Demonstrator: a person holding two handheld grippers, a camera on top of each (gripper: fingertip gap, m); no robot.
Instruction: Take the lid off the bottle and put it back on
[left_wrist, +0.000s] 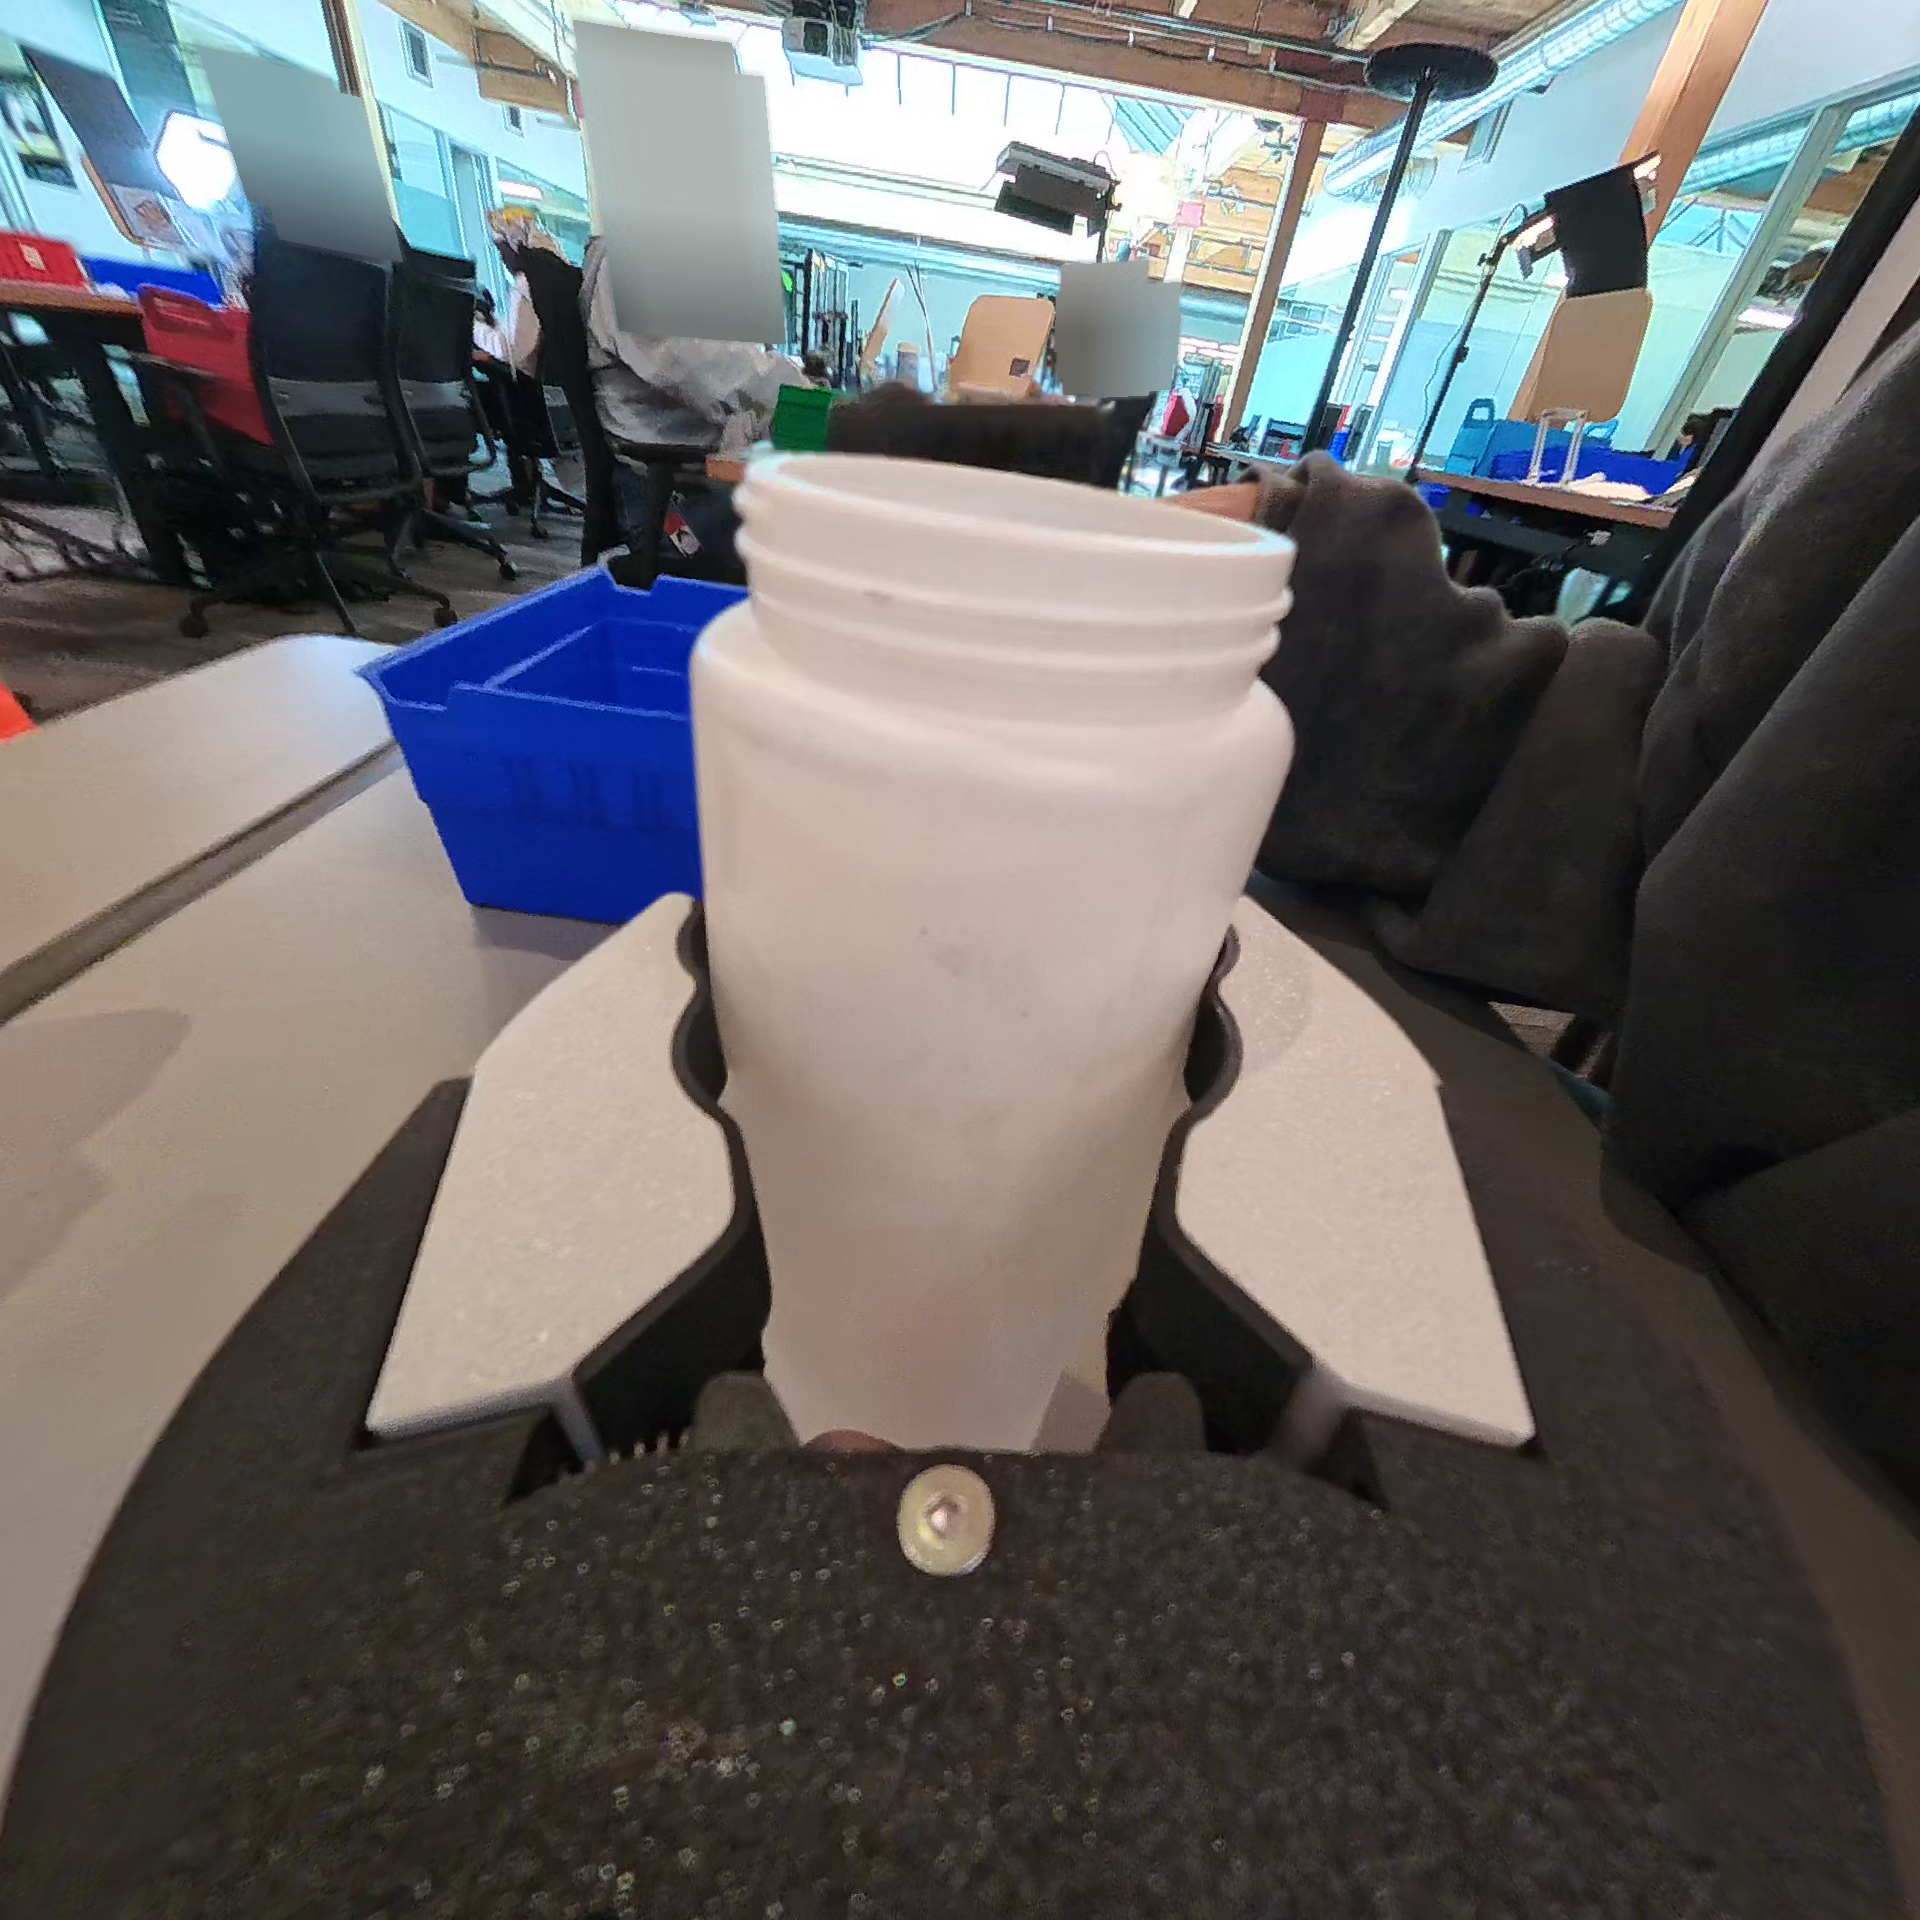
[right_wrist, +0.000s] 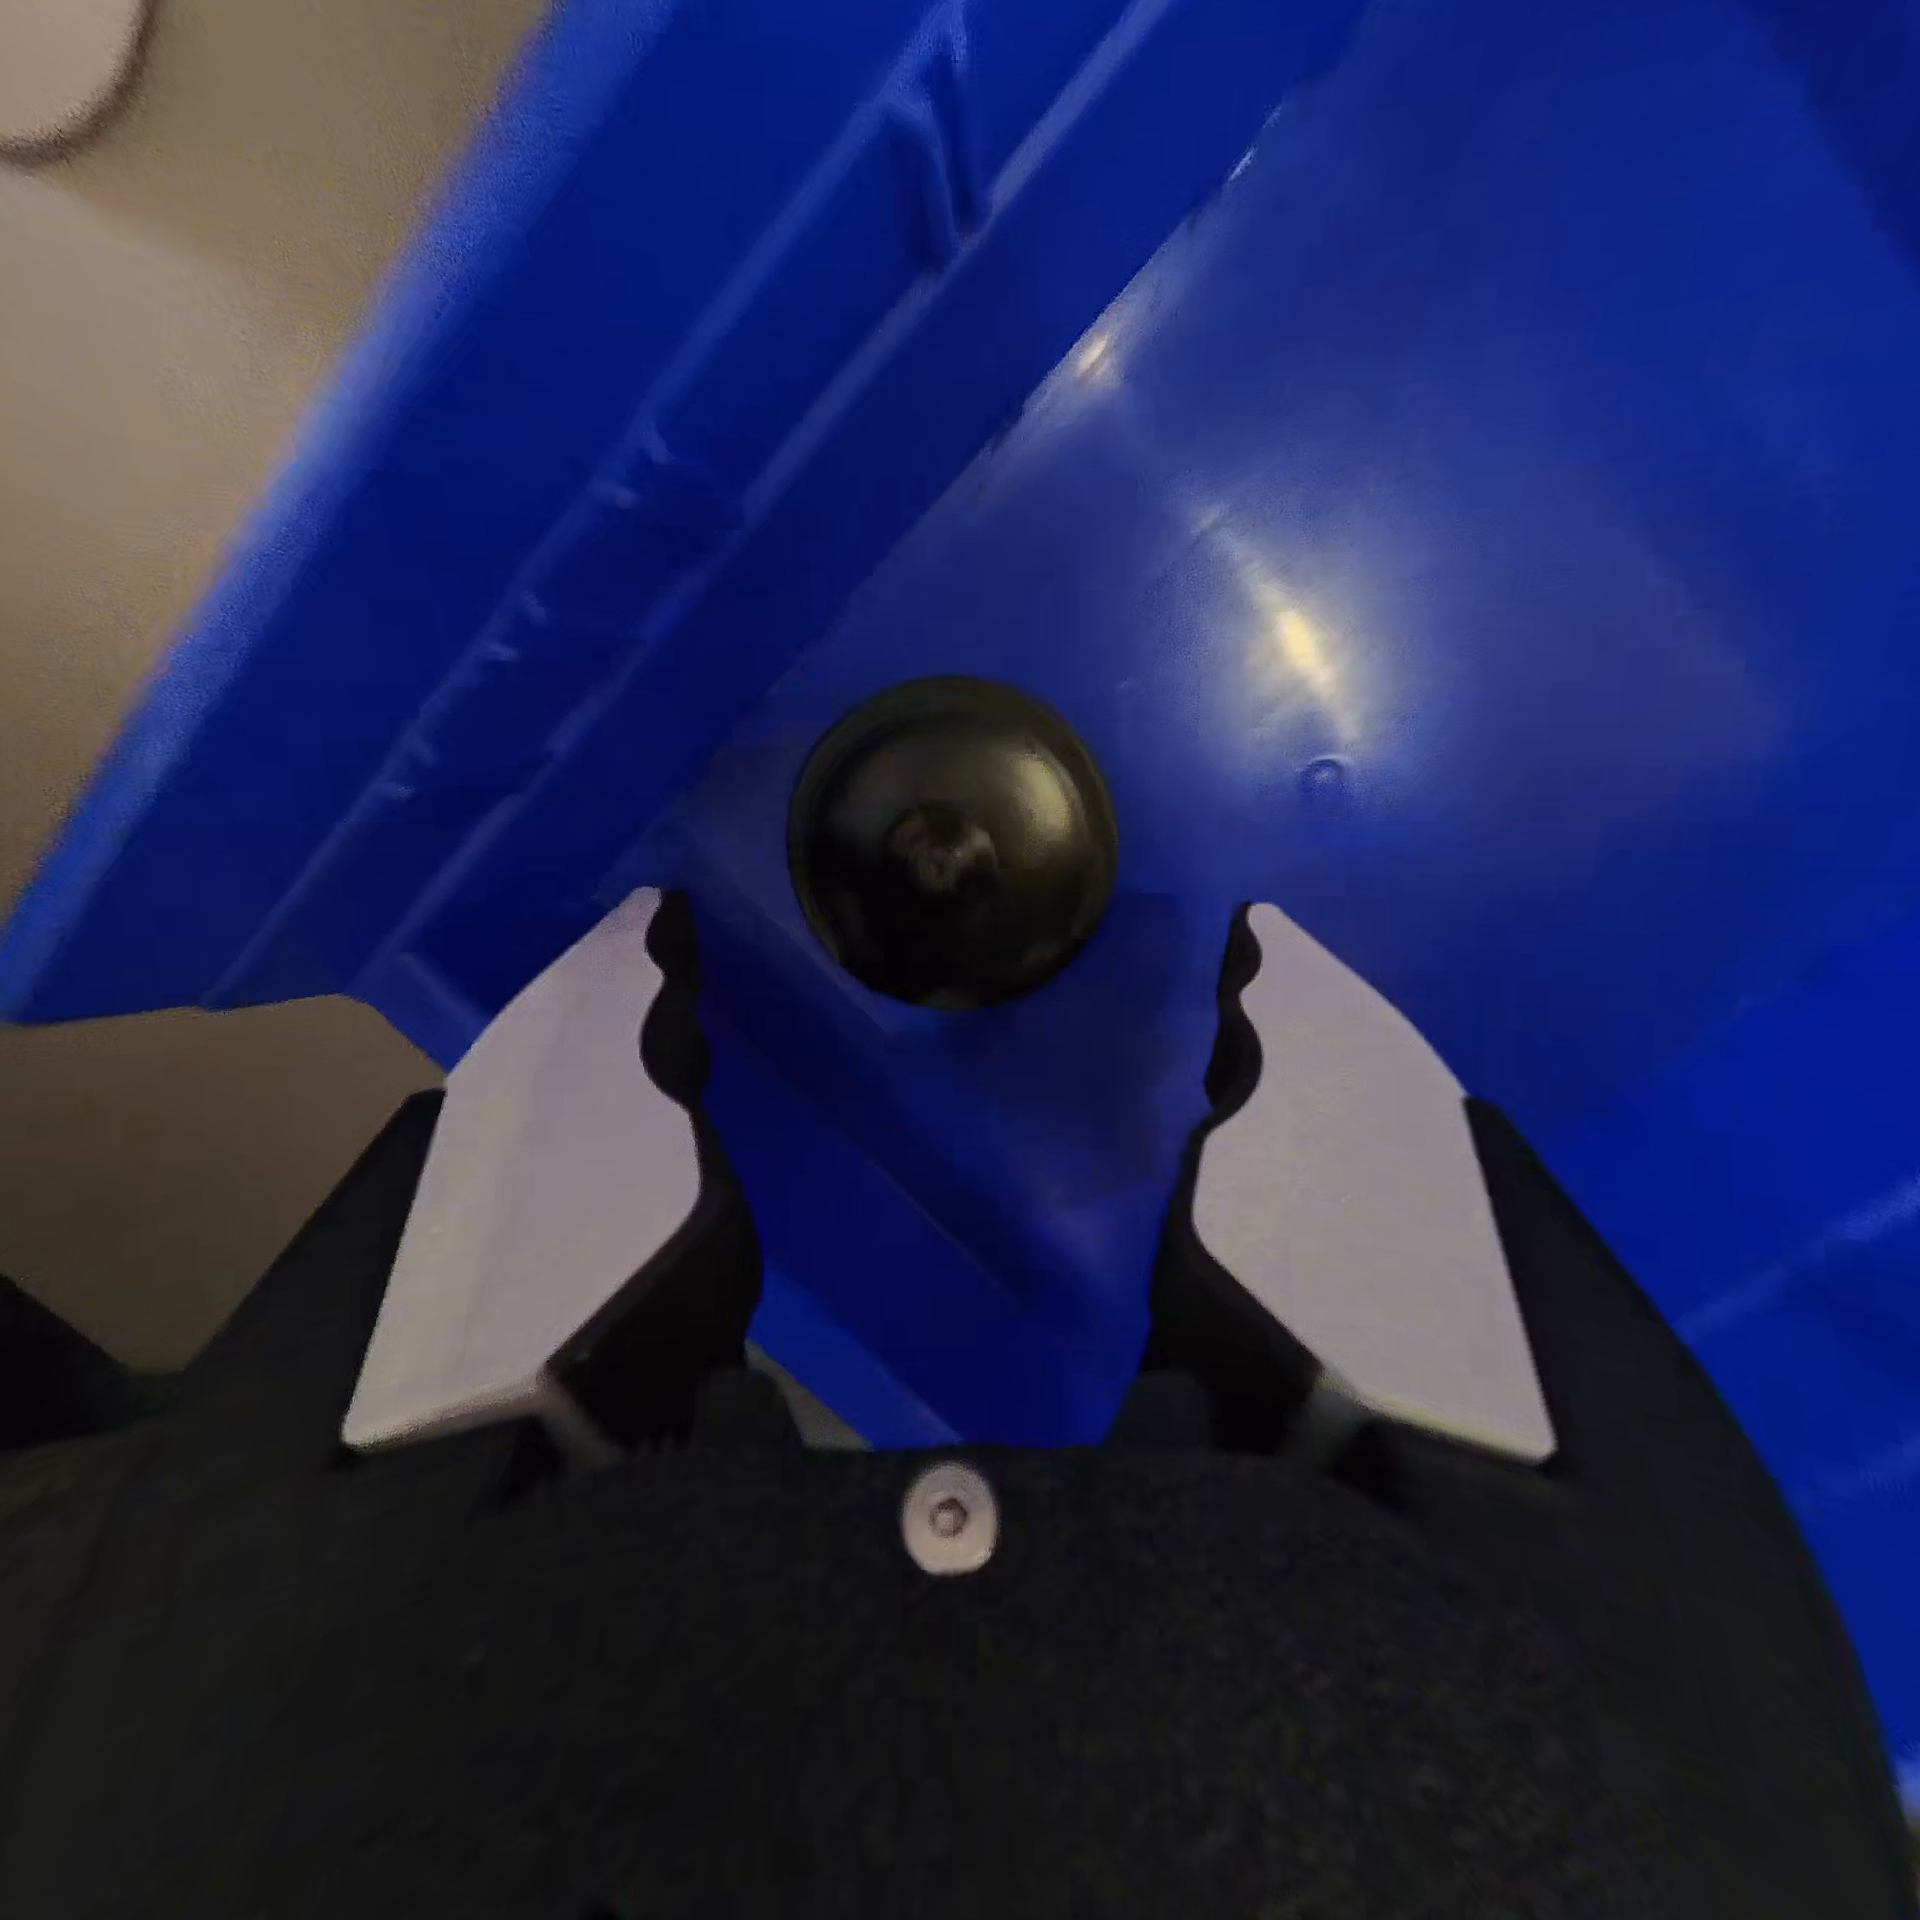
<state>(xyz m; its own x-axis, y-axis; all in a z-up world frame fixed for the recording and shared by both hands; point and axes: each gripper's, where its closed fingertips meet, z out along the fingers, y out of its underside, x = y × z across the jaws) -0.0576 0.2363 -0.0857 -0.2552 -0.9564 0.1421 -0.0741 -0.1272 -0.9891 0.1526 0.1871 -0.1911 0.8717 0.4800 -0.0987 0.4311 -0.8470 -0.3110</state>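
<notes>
Left gripper (left_wrist: 961, 935) clamps uncapped bottle (left_wrist: 987, 883); right gripper (right_wrist: 951, 914), spread, faces black lid (right_wrist: 951, 842).

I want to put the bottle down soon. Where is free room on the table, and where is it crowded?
Free: the grey table left of the bottle, in front of the blue bin. Crowded: dark cloth fills the right side. In the bin, the black lid lies beside one wall; the floor beyond it is bare.

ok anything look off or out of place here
Nothing is spilled or damaged. The white bottle stands upright in the left gripper with its threaded neck bare. The black lid lies apart in the blue bin, ahead of the open right gripper, which fits the task mid-way.
</notes>
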